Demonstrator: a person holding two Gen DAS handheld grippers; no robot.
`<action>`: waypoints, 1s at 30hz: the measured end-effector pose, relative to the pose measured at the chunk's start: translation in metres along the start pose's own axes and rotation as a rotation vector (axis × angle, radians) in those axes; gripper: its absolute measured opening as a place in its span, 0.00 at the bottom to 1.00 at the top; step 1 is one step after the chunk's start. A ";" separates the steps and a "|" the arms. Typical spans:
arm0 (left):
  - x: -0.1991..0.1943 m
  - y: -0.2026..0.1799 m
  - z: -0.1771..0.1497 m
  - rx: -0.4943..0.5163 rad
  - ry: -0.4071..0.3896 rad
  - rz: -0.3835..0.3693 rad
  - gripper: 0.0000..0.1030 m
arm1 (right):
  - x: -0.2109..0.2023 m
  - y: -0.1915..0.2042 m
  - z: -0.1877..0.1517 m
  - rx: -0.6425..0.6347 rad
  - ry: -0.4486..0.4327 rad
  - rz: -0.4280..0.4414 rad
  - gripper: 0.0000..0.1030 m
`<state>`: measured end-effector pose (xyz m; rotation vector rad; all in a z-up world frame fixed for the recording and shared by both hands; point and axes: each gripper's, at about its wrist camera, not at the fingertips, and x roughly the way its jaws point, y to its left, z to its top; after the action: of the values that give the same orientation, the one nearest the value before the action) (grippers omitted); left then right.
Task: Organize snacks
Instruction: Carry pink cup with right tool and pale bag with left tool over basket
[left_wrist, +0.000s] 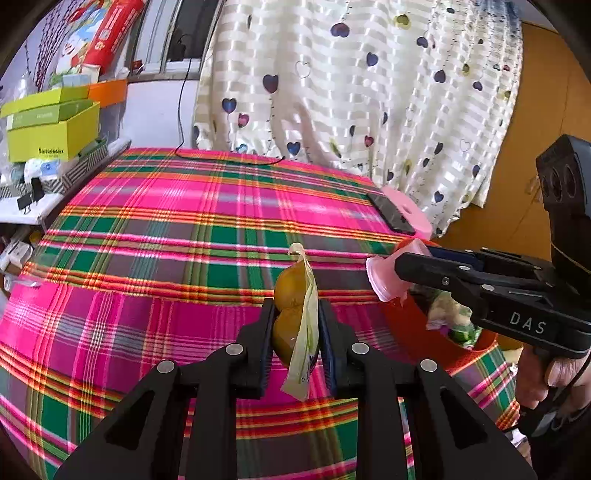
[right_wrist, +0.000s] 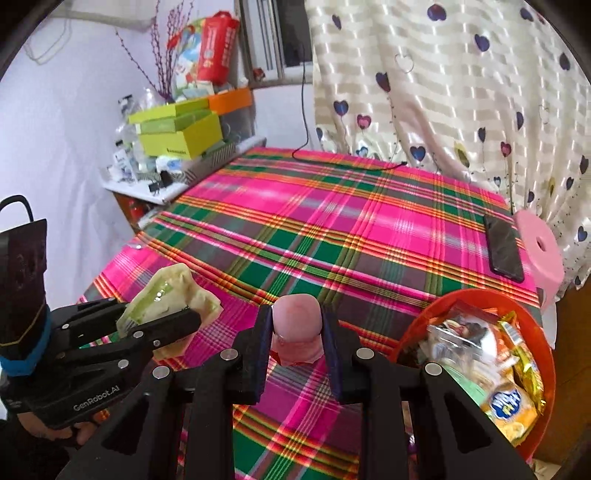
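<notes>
The left gripper (left_wrist: 295, 321) is closed on a pale green snack pouch (left_wrist: 301, 325) with two round brownish pieces inside. The pouch stands upright between the pads, its top above the fingertips and its bottom corner hanging below them. Near that bottom corner a small "6" is printed; the other print there is too small to read. The pouch is held in the air above the near part of the bed, which is covered with a pink and green plaid cloth (left_wrist: 166, 229).

The right gripper (right_wrist: 297, 332) is closed narrowly on a pink jelly cup (right_wrist: 295, 325), the rounded base pointing away from the camera and the wider rim toward it. In the left wrist view this cup (left_wrist: 384, 273) is over the rim of the red basket (left_wrist: 406, 317). The side of the right gripper shows the letters "DAS". In the right wrist view the left gripper (right_wrist: 177, 314) has "GenRobot.AI" written on its body.

The red basket (right_wrist: 417, 325) stands at the near right corner of the bed and is filled with snack bags; one orange and yellow bag (right_wrist: 513, 406) has a round blue logo, but its letters are blurred. A black phone (right_wrist: 504, 249) lies at the right edge of the bed, just beside a pink stool (right_wrist: 543, 251). On a shelf past the far left corner are lime green boxes (right_wrist: 177, 136) with small dark print that I cannot read.
</notes>
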<state>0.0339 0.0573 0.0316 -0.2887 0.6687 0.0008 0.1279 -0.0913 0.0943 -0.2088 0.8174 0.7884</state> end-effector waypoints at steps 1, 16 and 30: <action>-0.001 -0.003 0.000 0.004 -0.002 -0.002 0.22 | -0.004 -0.002 -0.001 0.005 -0.007 -0.001 0.23; -0.003 -0.050 0.016 0.076 -0.022 -0.088 0.22 | -0.057 -0.051 -0.023 0.112 -0.083 -0.070 0.23; 0.014 -0.087 0.034 0.132 -0.014 -0.166 0.22 | -0.095 -0.125 -0.049 0.263 -0.131 -0.194 0.23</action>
<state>0.0739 -0.0187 0.0710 -0.2163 0.6264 -0.1995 0.1473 -0.2527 0.1141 -0.0017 0.7554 0.5007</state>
